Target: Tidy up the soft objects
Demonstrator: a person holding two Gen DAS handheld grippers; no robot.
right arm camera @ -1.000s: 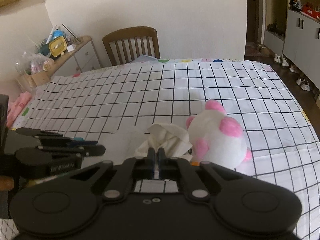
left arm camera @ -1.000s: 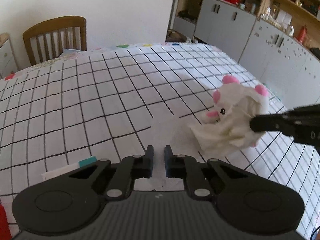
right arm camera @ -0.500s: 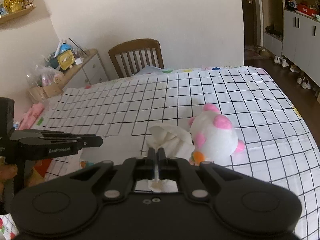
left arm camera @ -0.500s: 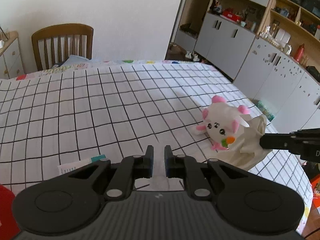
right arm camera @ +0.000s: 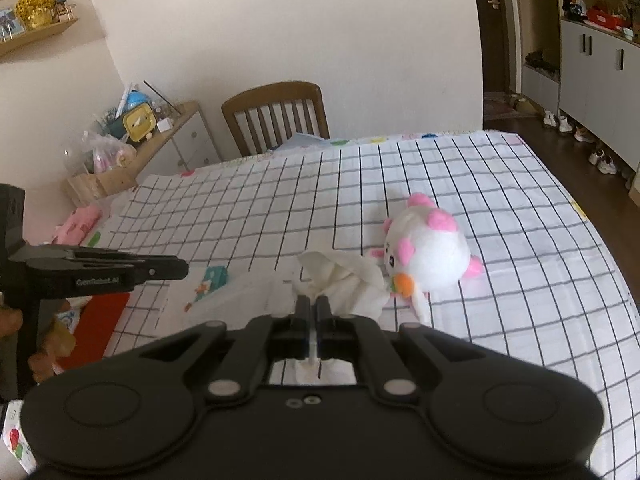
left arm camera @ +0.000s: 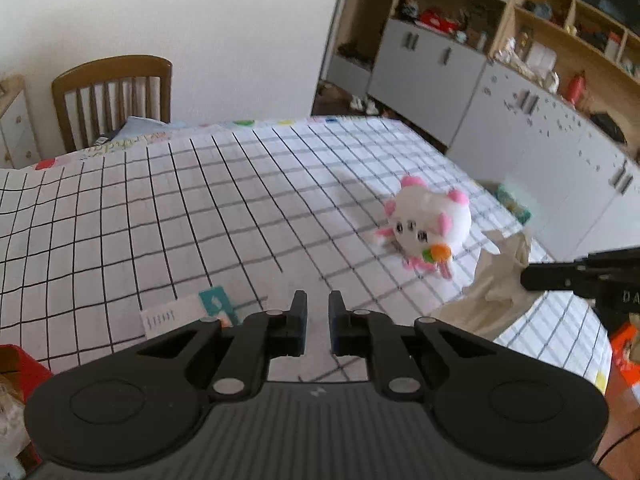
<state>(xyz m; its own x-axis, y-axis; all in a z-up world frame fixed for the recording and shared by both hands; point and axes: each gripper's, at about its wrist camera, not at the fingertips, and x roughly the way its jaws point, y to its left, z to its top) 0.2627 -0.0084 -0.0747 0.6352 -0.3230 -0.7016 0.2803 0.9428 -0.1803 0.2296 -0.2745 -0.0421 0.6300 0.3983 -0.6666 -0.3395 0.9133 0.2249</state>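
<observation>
A white plush toy (left arm camera: 428, 220) (right arm camera: 432, 252) with pink ears and an orange carrot lies uncovered on the checked tablecloth (left arm camera: 160, 208) (right arm camera: 480, 184). My right gripper (right arm camera: 313, 304) (left arm camera: 528, 276) is shut on a crumpled white cloth (right arm camera: 344, 280) (left arm camera: 496, 276). The cloth hangs in the air just in front of the toy, near the table's edge. My left gripper (left arm camera: 318, 308) (right arm camera: 184, 269) hovers over the near part of the table, off to the toy's left. Its jaws are drawn together to a narrow slit with nothing visible between them.
A white tissue pack (left arm camera: 176, 314) (right arm camera: 212, 280) with a teal end lies near the left gripper. A red object (left arm camera: 20, 360) (right arm camera: 104, 320) sits off the near table edge. A wooden chair (left arm camera: 112, 92) (right arm camera: 276, 112) stands at the far side. Grey cabinets (left arm camera: 520, 140) line one wall.
Both grippers have pulled back and risen. The white cloth has come off the plush toy with the right gripper, and the toy's face now shows.
</observation>
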